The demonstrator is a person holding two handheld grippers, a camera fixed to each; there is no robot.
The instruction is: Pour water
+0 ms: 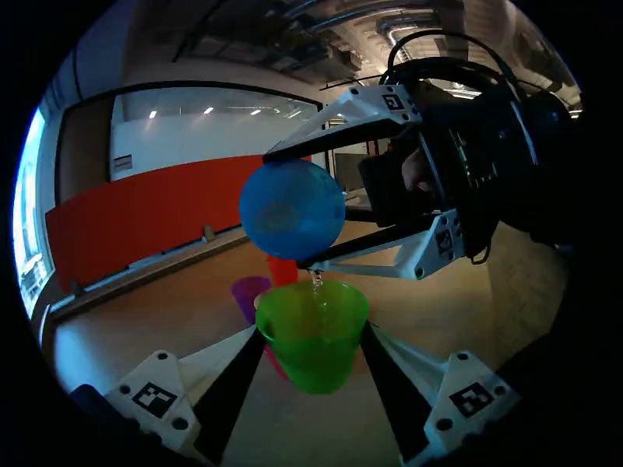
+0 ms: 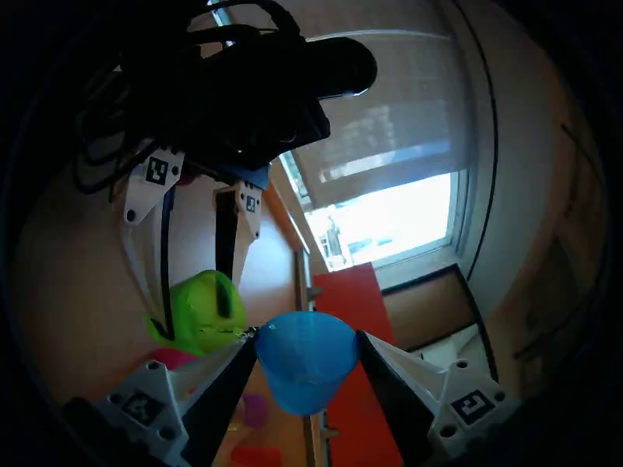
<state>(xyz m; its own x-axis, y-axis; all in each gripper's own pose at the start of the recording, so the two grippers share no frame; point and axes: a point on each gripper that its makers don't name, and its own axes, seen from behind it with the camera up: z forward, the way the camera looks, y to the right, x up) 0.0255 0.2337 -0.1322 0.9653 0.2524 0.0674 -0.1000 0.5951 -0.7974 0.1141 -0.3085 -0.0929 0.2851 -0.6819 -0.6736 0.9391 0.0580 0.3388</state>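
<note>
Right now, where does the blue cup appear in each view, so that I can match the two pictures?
Left gripper view: blue cup at the middle, tipped, just above the green cup.
Right gripper view: blue cup low in the middle, right of the green cup.
Shared landmark: the green cup.

On the far side of the green cup (image 1: 313, 335) the purple cup (image 1: 248, 294), red cup (image 1: 282, 270) and pink cup (image 1: 272, 363) are each partly hidden, and the hand (image 1: 417, 167) beyond the blue cup (image 1: 292, 208) shows just fingers past a black housing (image 1: 483, 148).
</note>
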